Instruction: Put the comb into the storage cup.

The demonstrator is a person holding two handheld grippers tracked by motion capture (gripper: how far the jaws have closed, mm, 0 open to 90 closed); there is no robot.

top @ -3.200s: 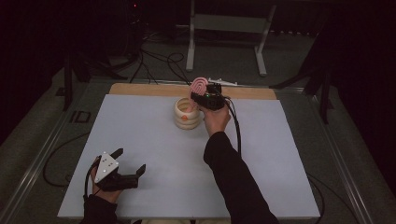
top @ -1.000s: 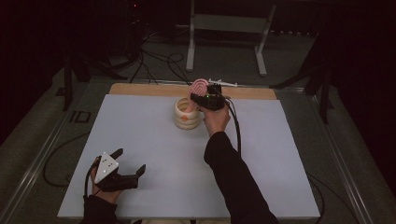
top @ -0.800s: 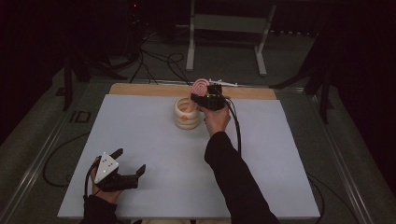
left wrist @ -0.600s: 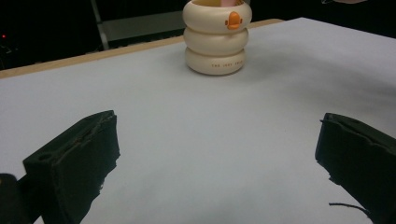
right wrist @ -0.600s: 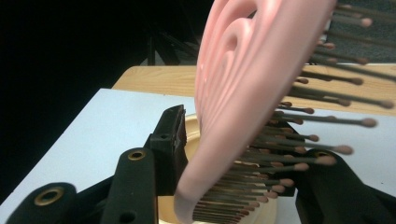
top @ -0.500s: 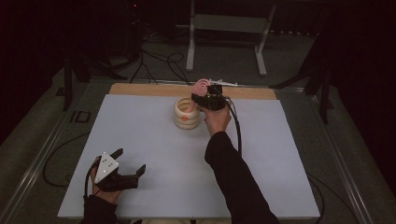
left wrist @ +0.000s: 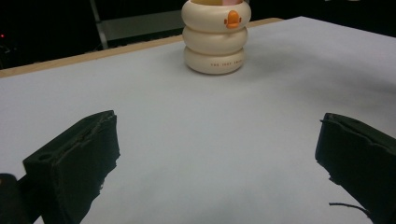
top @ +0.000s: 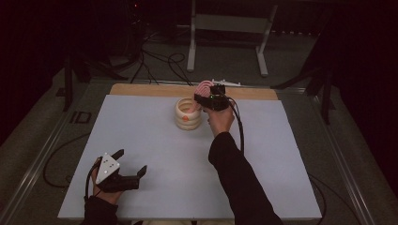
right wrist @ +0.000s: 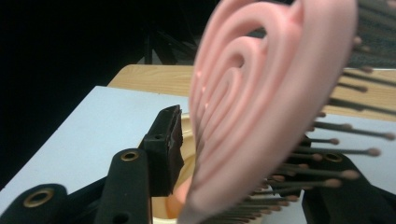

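Right gripper [top: 202, 97] above cream ringed holder [top: 187, 114] – jaws grasping pink hairbrush [right wrist: 261, 107], brush head upright over holder's mouth. Left gripper [top: 129, 164] well short of holder, resting on bench [top: 155, 154] – jaws spread wide, nothing between.

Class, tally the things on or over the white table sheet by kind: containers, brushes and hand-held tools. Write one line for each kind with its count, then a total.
Cream ringed holder: 1
Pink hairbrush, held in the right tool over the holder: 1
Hand-held tools, the right tool and the left tool: 2
Total: 4
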